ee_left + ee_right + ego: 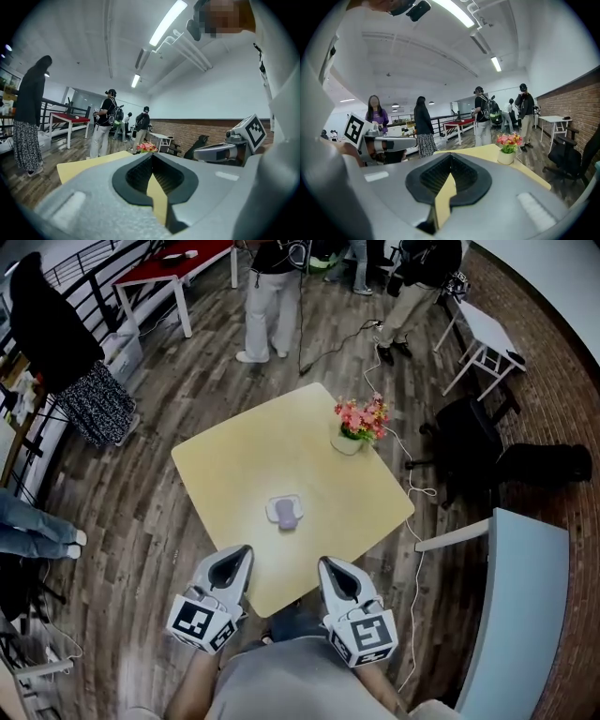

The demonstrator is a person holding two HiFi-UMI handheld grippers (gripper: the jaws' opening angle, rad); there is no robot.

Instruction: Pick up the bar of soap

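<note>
The left hand-held gripper [232, 566] and the right hand-held gripper [337, 575] are closest to the person. They sit side by side over the near edge of the yellow worktop [234, 465], each with its jaws closed tight and nothing in them. A bit past them, in the middle of the worktop, the purple bar of soap [285, 513] lies on a small white dish [296, 500], and neither gripper touches it. Farther back, by the far corner, is a pot of pink flowers [359, 423], and people [270, 296] stand on the wood floor [187, 390] behind.
</note>
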